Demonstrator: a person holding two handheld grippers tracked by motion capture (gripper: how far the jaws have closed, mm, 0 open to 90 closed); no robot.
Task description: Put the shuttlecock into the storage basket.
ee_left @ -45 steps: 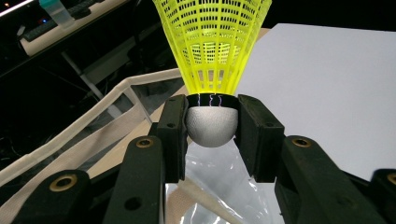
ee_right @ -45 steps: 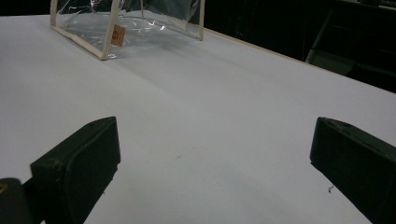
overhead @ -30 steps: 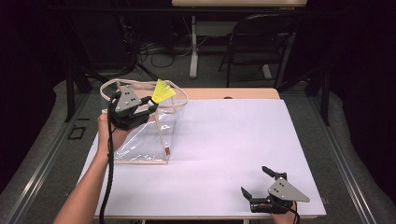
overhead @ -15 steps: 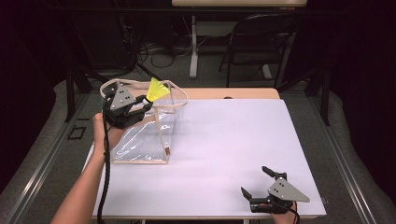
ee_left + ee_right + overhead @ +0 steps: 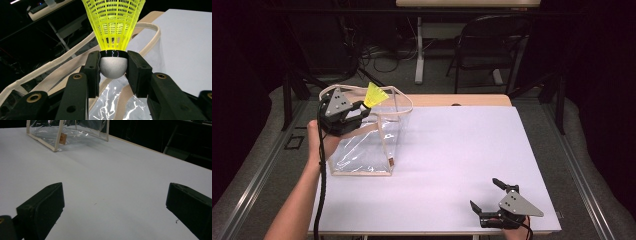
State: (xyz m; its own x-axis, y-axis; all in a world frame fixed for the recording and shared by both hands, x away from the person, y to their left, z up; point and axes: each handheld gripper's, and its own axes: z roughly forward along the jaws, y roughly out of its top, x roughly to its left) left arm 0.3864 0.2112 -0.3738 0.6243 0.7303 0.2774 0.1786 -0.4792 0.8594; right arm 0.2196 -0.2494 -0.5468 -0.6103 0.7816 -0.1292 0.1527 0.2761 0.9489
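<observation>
Up top, high view: left gripper [image 5: 357, 111] at the table's far-left, clenched on a yellow shuttlecock [image 5: 374, 95] above the open top of a clear bag [image 5: 367, 145]. Shuttlecock's long axis tilts up and to the right, skirt end high, cork toward the gripper. Bag stands on the white table [image 5: 462, 150] with cream trim and a small tan tag on its front corner; tag writing too small to read. Right gripper [image 5: 492, 197] at near-right table edge, jaws spread, nothing between.

Left gripper view: shuttlecock [image 5: 113, 37] cork pinched between both pads, skirt pointing straight away from the jaws; bag strap [image 5: 147, 37] behind.

Right gripper view: jaws wide apart over bare table [image 5: 112, 195]; bag [image 5: 67, 132] far off, tag [image 5: 63, 138] unreadable.
</observation>
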